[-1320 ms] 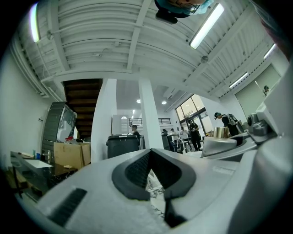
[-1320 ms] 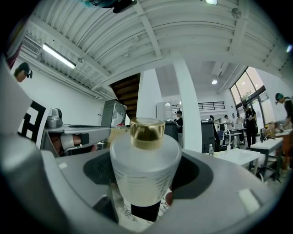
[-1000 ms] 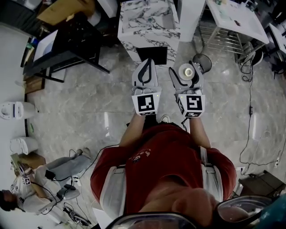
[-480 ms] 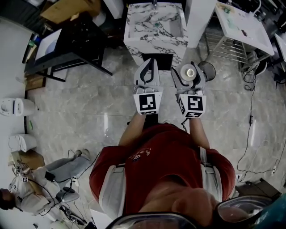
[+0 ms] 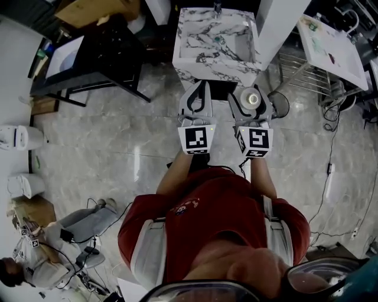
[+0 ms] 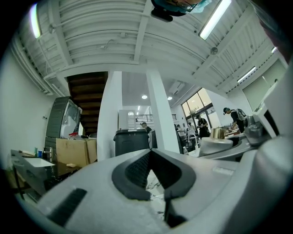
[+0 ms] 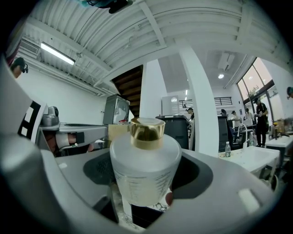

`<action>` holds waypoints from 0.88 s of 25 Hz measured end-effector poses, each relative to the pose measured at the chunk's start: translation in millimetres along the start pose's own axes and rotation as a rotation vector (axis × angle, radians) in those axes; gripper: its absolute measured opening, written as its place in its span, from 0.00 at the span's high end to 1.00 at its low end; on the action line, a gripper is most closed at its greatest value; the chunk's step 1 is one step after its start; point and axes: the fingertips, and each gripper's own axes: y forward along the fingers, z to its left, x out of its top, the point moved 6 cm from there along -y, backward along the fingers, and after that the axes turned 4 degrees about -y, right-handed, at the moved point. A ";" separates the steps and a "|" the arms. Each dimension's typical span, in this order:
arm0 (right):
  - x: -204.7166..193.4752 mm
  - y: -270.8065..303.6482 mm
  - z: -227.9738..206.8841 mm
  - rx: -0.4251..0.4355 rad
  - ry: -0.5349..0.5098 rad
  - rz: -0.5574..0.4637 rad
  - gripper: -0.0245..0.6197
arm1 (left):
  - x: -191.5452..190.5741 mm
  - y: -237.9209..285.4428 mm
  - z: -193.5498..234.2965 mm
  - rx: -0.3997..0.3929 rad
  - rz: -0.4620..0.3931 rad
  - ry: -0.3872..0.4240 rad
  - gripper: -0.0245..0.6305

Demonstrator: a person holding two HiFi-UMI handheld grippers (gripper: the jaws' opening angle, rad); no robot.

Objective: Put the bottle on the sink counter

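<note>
The sink counter [image 5: 204, 62] stands on the floor straight ahead of the person, with its basin [image 5: 227, 38] sunk in the top and the tap [image 5: 217, 7] at the far edge. Just before the counter's near edge, the left gripper [image 5: 202, 87] and the right gripper [image 5: 250, 91] lie side by side and apart, with the bottle [image 5: 250, 98] upright between the right gripper's jaws. A column [image 5: 277, 23] rises just right of the counter, and a table [image 5: 333, 50] stands further right. Left of the counter is a desk [image 5: 100, 53], with a cardboard box [image 5: 88, 12] behind it. A seated person [image 5: 65, 236] is low on the floor at the near left.
</note>
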 end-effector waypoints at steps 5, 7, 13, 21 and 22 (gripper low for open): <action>5.2 46.0 8.8 0.008 -0.007 0.006 0.43 | -5.0 27.2 36.1 0.002 0.005 -0.010 0.96; 8.4 64.5 14.0 0.008 -0.009 0.008 0.43 | -5.8 39.0 51.2 -0.004 0.005 -0.012 0.96; 20.9 117.1 15.3 -0.011 -0.019 0.008 0.43 | -2.8 83.3 86.9 -0.031 -0.006 -0.023 0.96; 28.4 185.5 17.3 -0.045 -0.013 0.012 0.43 | -6.3 134.4 136.2 -0.057 -0.012 -0.029 0.96; 28.6 192.0 18.8 -0.047 -0.011 0.013 0.43 | -8.0 138.8 141.5 -0.058 -0.005 -0.026 0.96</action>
